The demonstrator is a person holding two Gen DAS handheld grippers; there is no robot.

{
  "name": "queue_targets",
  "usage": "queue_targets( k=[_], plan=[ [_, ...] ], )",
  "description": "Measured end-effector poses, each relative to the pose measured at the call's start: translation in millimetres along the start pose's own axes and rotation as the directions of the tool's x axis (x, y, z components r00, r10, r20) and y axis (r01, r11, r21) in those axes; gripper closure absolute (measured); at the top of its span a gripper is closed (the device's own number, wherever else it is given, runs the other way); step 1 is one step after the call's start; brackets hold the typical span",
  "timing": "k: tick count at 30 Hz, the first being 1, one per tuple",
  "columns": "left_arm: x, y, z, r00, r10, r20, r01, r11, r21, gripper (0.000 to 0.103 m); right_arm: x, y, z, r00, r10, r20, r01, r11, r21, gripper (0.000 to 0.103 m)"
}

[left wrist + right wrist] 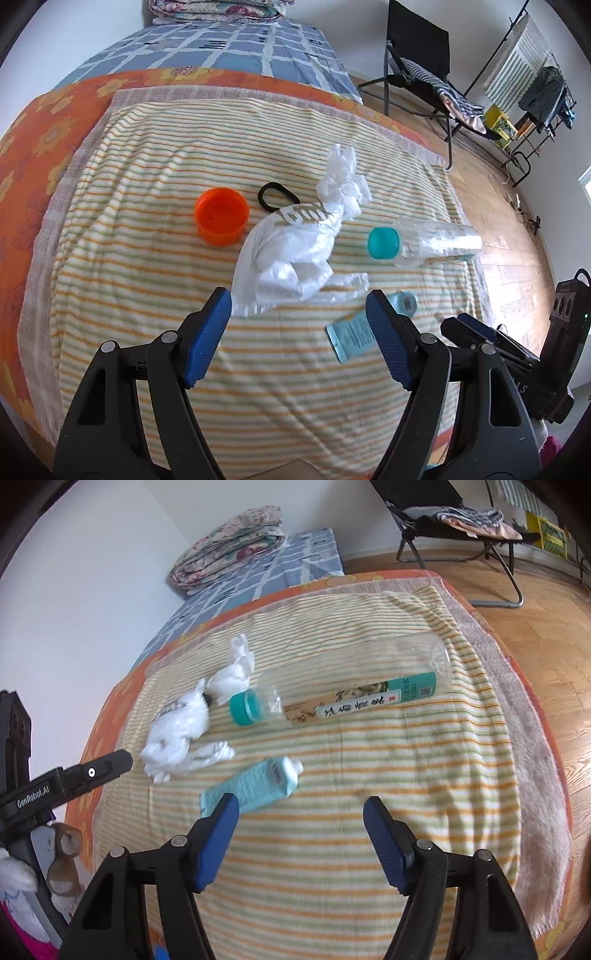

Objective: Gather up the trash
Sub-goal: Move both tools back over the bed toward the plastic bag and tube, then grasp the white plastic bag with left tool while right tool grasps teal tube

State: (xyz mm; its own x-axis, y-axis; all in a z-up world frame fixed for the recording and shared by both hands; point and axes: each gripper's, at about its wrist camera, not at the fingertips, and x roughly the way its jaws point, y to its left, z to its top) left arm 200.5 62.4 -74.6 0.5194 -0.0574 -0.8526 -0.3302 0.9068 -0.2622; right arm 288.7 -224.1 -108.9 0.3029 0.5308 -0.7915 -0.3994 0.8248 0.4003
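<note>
A crumpled white plastic bag point(295, 251) lies on the striped cloth point(147, 295); it also shows in the right wrist view point(177, 734). An empty clear bottle point(436, 243) with a teal cap point(384, 242) lies on its side to the right, also in the right wrist view point(354, 686). A flattened teal tube point(255, 782) lies near the front; it shows in the left wrist view point(354, 332). An orange cup point(221, 216) stands left. My left gripper point(299, 314) is open, just short of the bag. My right gripper point(301, 812) is open, just short of the tube.
A black loop point(277, 197) lies behind the bag. The cloth covers an orange flowered sheet point(44, 140) on a bed. A folding chair point(417, 70) and a clothes rack point(535, 96) stand on the wood floor at right. Folded bedding point(229, 546) lies at the far end.
</note>
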Motion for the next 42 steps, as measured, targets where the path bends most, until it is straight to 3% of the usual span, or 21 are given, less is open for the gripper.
queue_targets(
  k=[10,16,22,25,28,31,42],
  plan=[
    [27.4,6.2,12.0,1.0,0.02,-0.023,-0.02,1.0,-0.016,0.025,36.6,-4.1,17.1,0.998,0.034,-0.045,-0.031,0.998,0.062,0.052],
    [39.1,7.5,15.0,0.999,0.014,-0.031,-0.015,0.999,-0.04,0.025,49.4,0.2,16.3,0.998,0.01,-0.064,-0.007,0.999,0.049,0.057],
    [48.9,-3.7,11.0,0.998,0.045,-0.033,-0.045,0.999,0.01,0.026,53.2,10.3,16.6,0.998,-0.011,-0.069,0.011,1.0,0.006,0.067],
    [49.8,-4.8,9.6,0.998,0.045,-0.037,-0.044,0.999,0.022,0.041,55.6,16.1,16.0,0.997,-0.024,-0.074,0.022,0.999,-0.025,0.074],
    [47.2,-4.6,8.4,0.998,0.049,-0.029,-0.048,0.998,0.031,0.047,56.1,19.7,16.0,0.997,-0.026,-0.07,0.023,0.999,-0.042,0.08],
    [41.3,-1.8,8.2,0.999,0.045,-0.016,-0.044,0.999,0.028,0.049,53.9,20.6,15.6,0.998,-0.02,-0.064,0.017,0.999,-0.046,0.084],
    [5.9,5.5,10.1,0.998,0.033,0.049,-0.035,0.999,0.039,0.051,24.9,33.7,5.8,0.999,-0.038,0.006,0.038,0.993,-0.116,0.087]
  ],
)
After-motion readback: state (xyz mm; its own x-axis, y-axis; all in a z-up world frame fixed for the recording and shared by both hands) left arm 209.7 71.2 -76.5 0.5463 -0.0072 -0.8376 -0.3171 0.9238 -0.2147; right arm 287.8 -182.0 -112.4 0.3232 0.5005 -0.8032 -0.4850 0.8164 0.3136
